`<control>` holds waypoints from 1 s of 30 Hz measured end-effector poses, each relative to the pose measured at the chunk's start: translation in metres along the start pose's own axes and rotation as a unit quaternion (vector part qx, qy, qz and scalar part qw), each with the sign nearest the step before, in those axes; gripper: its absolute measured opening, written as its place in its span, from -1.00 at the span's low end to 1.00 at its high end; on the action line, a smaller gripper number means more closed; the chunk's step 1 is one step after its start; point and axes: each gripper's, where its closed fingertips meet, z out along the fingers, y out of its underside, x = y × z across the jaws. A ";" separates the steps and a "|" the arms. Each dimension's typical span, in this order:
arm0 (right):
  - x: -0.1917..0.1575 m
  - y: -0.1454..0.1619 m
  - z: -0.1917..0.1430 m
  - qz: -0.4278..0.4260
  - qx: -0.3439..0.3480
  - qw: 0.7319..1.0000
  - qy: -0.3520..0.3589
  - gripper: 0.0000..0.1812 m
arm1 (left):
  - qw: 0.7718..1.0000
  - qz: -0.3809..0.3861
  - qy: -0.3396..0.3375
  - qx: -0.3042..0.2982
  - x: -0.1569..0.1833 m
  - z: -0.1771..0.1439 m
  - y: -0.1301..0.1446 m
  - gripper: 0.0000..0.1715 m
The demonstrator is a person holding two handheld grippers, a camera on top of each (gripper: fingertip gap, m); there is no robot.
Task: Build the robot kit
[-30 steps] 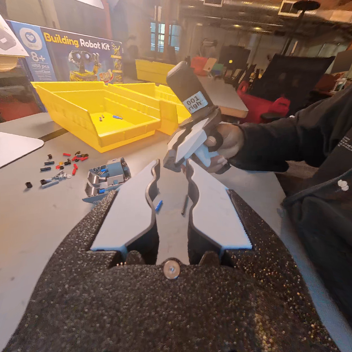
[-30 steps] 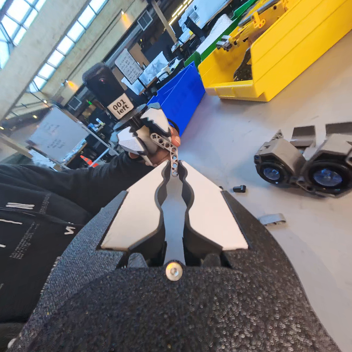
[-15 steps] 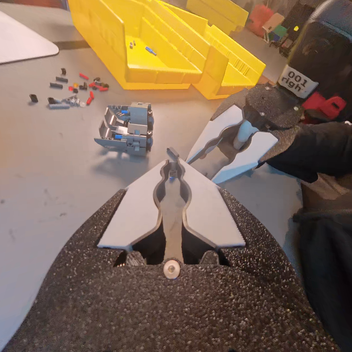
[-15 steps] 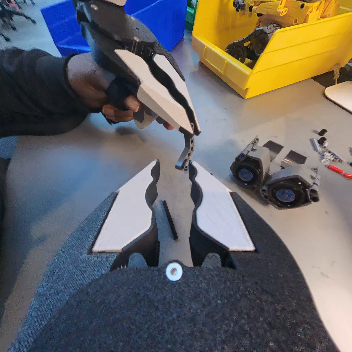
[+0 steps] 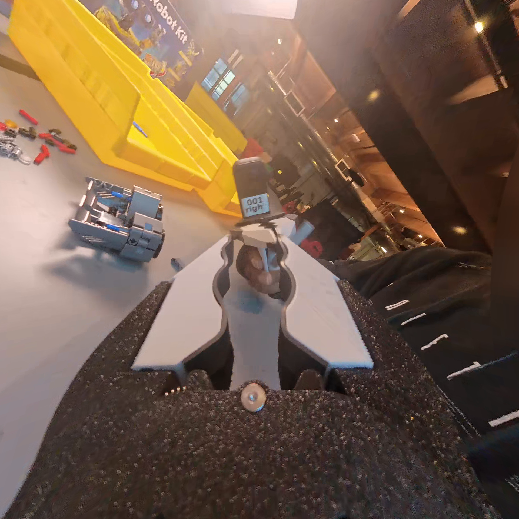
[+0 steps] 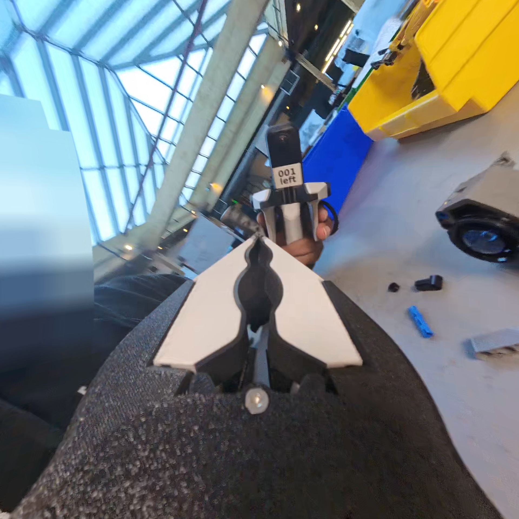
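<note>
Since 0.5 s ago the left tongs (image 5: 255,242) have let go and stand wide and empty. The right tongs (image 6: 259,238) are now pinched narrow at the tips on what looks like the dark beam (image 6: 241,223), though it's blurred. On the surface (image 5: 56,280): 1 grey model (image 5: 120,216), 1 blue pin (image 6: 420,321), 2 black bits (image 6: 428,283), 1 grey plate (image 6: 494,344).

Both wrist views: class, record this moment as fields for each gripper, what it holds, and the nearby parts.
left gripper: jaws open, nothing between them, facing the right gripper
right gripper: jaws shut on a blurred dark piece at the tips
on table: grey model, blue pin, small loose parts
behind: yellow bin
</note>
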 end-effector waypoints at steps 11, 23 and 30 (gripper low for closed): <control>0.018 0.018 -0.006 -0.186 -0.103 0.970 0.118 -1.00 | 0.990 0.088 -0.050 -0.102 -0.003 0.007 0.029 -0.76; 0.024 0.145 -0.019 -0.472 -0.470 0.743 0.061 -0.62 | 0.981 0.117 -0.101 -0.118 -0.027 0.003 0.033 -0.76; 0.034 0.156 -0.016 -0.488 -0.497 0.714 0.066 -0.94 | 0.976 0.142 -0.086 -0.140 -0.019 0.004 0.040 -0.76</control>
